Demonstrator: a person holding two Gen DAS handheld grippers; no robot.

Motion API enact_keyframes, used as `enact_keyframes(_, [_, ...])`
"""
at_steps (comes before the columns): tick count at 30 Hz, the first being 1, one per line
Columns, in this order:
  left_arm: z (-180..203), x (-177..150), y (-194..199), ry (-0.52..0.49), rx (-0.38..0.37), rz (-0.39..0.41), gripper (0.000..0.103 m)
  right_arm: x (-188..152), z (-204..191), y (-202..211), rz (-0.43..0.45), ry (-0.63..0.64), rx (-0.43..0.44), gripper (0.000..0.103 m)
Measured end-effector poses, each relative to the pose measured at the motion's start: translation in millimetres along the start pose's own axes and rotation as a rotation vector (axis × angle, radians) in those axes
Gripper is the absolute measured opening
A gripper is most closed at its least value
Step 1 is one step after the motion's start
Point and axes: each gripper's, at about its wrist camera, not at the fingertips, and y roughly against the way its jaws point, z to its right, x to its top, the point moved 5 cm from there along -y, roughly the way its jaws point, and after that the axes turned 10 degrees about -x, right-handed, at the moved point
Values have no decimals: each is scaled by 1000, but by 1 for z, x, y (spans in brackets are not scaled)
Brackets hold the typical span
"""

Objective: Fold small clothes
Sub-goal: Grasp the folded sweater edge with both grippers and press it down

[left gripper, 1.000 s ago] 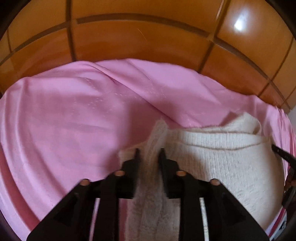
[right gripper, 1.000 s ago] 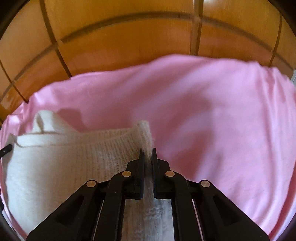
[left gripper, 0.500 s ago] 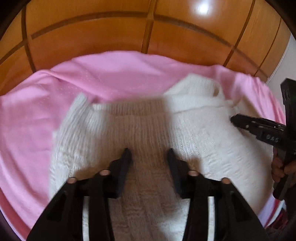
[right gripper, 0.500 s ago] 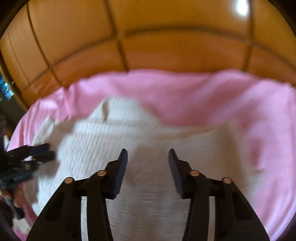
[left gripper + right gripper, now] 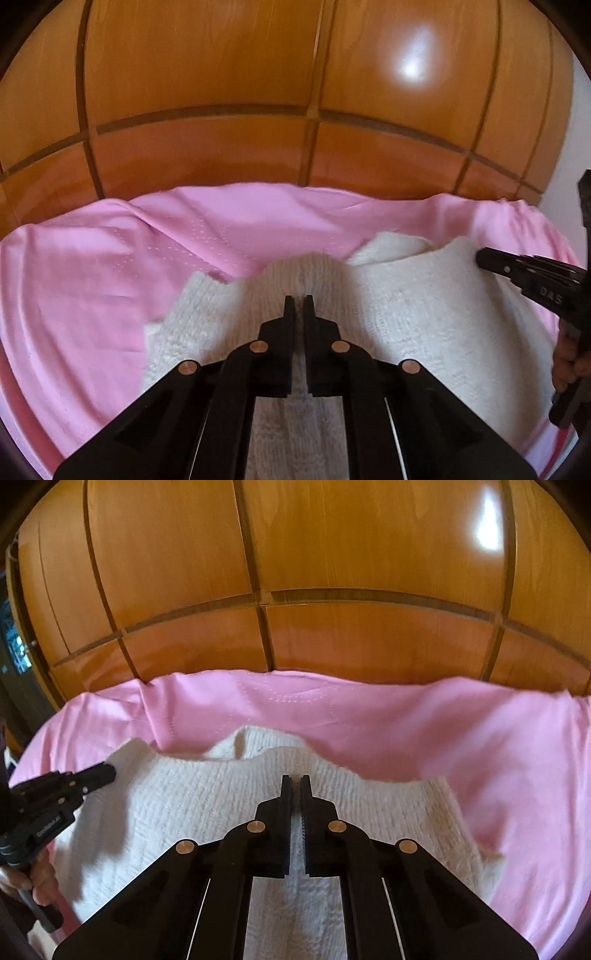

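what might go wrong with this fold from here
1. The left hand-held gripper pinches a raised bunch of the white knit; it may have caught several layers, so lifting could drag the whole garment.
2. The right hand-held gripper seems shut on only a thin ridge of knit, which might slip out.
3. The pink sheet underneath is already wrinkled and could shift along, skewing the fold.

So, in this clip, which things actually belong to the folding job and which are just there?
Part of the job:
- white knitted garment, pinched at two spots
- left gripper, shut on its knit
- right gripper, shut on its knit

Just there:
- pink sheet under the garment
- wooden panelled wall behind
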Motion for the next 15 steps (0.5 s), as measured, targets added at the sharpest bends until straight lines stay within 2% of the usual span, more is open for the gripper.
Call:
enact_keyframes(2, [-8,-4,-20,16,46,-45,5,-5,0,-21,-39,-4,-33,3])
enact_keyframes(3, [-13,-12,-37,28,50,-102,6,-9,-1,-35,-63,-10,-48,3])
enact_keyframes(4, [-17,-18,-47,26,66,-128,9,-16,1,-47,-98,-22,-57,3])
enact_keyframes(6, [-22,-26,-54,16,66,-97,9,-33,2,-68,-145,-31,-59,4])
enact_keyframes(8, [-24,-23,-52,35,51,-103,9,-39,5,-72,-112,-60,-56,4])
enact_keyframes(10, [-26,-22,-50,50,33,-111,9,-37,6,-72,-114,-60,-50,6])
enact_keyframes(11, [-28,-20,-46,69,26,-117,11,-36,7,-72,-119,-63,-37,6])
enact_keyframes(12, [-30,-18,-41,85,27,-118,18,-35,9,-71,-125,-68,-25,8])
enact_keyframes(13, [-30,-16,-34,96,36,-114,21,-32,12,-65,-134,-79,-2,17])
enact_keyframes(14, [-27,-14,-20,93,57,-93,30,-30,15,-58,-133,-89,10,26])
enact_keyframes(15, [-23,-15,-12,86,68,-76,37,-28,19,-47,-120,-103,19,57])
